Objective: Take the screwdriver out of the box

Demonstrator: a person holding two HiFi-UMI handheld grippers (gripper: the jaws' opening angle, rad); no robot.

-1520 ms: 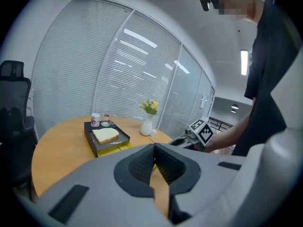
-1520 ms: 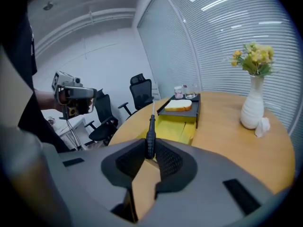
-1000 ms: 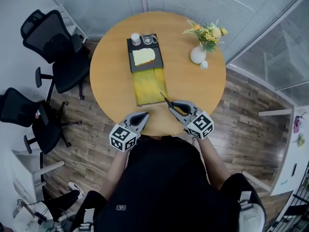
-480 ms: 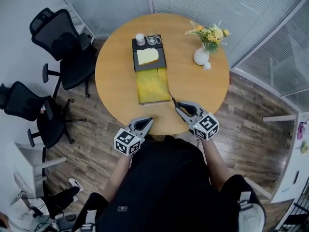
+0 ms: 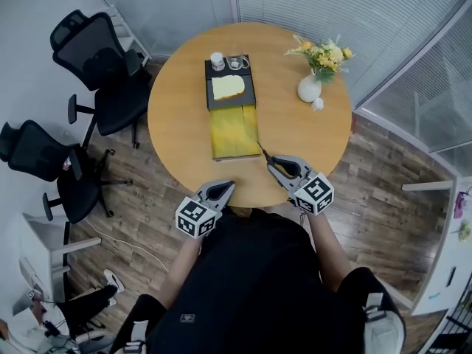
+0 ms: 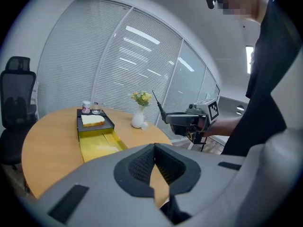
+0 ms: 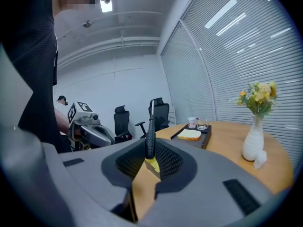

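My right gripper (image 5: pixel 281 168) is shut on a screwdriver (image 5: pixel 267 158) with a black and yellow handle. It hovers over the table's near edge, and the thin shaft points toward the near right corner of the open yellow box (image 5: pixel 233 131). In the right gripper view the screwdriver (image 7: pixel 150 135) stands up between the jaws of the right gripper (image 7: pixel 150 150). My left gripper (image 5: pixel 220 190) is shut on nothing, at the table's near edge, left of the right one. From the left gripper (image 6: pixel 154 149) I see the yellow box (image 6: pixel 98 143) ahead.
A black tray (image 5: pixel 230 87) with a slice of bread (image 5: pixel 228 87) and two small cups adjoins the box's far end. At the round wooden table's (image 5: pixel 177 124) far right stands a white vase of flowers (image 5: pixel 309 87). Two black office chairs (image 5: pixel 103 72) are to the left.
The right gripper has drawn the screwdriver slightly back and right, off the box's near right corner. The left gripper has hardly moved.
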